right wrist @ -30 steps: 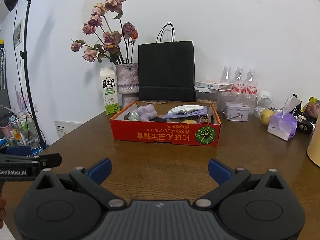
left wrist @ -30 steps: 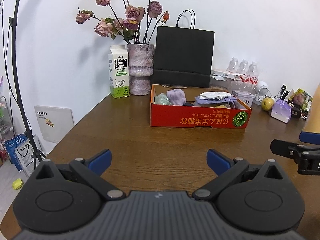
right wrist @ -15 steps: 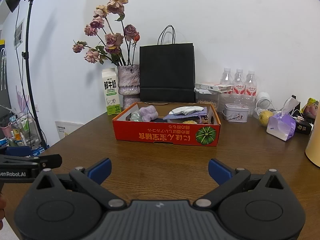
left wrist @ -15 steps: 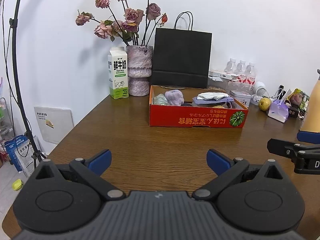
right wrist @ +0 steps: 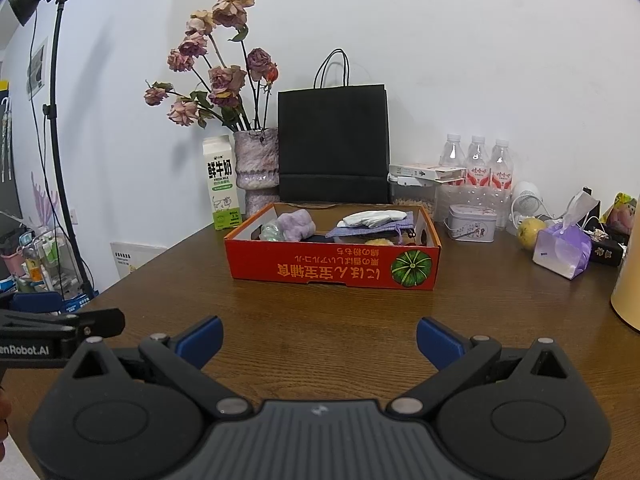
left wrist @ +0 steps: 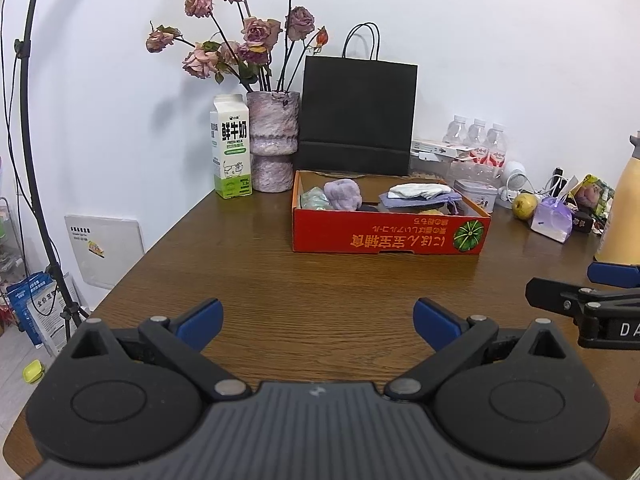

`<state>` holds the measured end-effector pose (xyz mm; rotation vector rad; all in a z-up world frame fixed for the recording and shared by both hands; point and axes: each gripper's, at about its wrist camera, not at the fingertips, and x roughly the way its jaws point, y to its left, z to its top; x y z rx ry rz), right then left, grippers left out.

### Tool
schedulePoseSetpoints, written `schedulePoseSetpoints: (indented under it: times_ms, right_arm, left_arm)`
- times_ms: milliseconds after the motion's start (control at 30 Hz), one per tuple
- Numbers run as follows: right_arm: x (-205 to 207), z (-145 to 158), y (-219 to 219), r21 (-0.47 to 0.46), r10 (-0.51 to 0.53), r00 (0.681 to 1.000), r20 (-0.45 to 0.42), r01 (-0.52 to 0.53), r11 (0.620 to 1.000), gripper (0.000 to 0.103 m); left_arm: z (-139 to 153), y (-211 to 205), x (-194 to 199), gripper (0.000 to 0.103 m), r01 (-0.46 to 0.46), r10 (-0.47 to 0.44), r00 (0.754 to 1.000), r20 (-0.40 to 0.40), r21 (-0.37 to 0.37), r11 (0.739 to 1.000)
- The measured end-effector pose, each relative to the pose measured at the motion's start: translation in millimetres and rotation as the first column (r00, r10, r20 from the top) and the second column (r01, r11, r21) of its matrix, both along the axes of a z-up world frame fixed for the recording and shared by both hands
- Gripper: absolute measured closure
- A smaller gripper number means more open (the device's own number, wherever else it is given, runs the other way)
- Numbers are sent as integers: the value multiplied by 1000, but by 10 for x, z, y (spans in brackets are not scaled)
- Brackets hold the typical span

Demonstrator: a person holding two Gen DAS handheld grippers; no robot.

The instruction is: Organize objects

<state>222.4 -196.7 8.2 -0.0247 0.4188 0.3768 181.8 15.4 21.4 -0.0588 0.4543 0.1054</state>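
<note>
Box straight ahead, both tongs spread

Box is sitting mid-worktop, long side facing both tongs, things lying inside. Right tongs and left tongs are hovering spread and empty, about equally far from it. Bare wood is lying between; clutter is crowding the right edge.

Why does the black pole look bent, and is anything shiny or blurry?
Left wrist view: the fisheye lens bows the light stand near the edge; soft glare streaks the table. Right wrist view: sharp picture, the roses cast a faint shadow on the wall.
</note>
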Motion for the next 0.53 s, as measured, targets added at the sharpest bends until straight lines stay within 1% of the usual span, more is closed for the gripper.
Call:
schedulePoseSetpoints:
  times_ms: [533]
  right_arm:
    - [3,2,-3,0,1,1000,-1,-1,1000,0]
  left_arm:
    - [-12,24,10,0,-8,8,1000,-3,-10,1000]
